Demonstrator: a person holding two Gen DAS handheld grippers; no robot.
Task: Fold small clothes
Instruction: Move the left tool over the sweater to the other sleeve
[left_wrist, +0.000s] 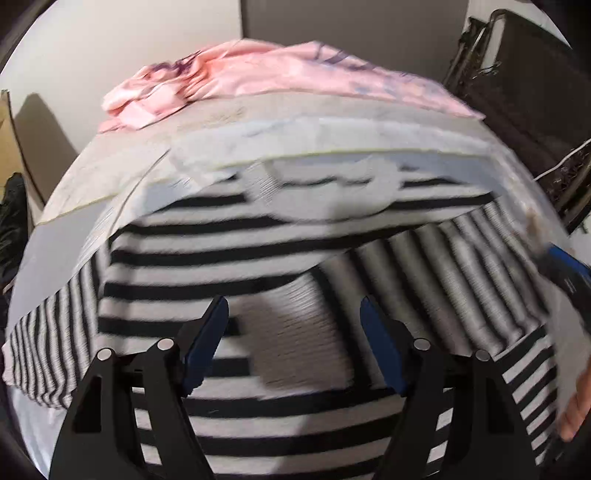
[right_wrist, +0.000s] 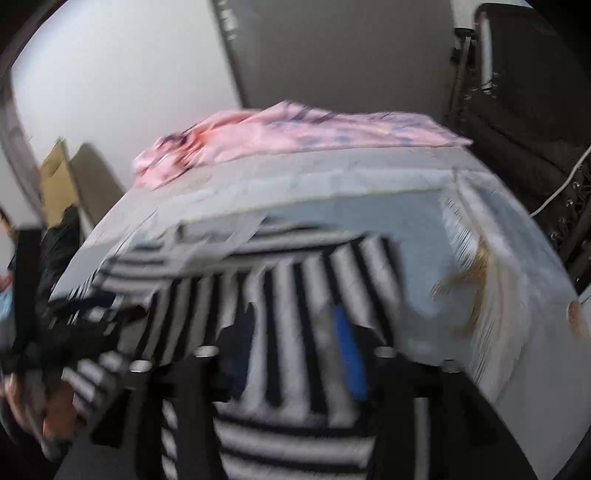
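Striped top (left_wrist: 229, 258) lay spread over the table (left_wrist: 74, 192), left gripper (left_wrist: 293, 325) gaping empty above; right gripper (right_wrist: 295, 350) too blurred to judge.

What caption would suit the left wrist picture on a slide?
Open left gripper poised above a black-and-white striped garment on a table, with pink clothes piled at the far edge.
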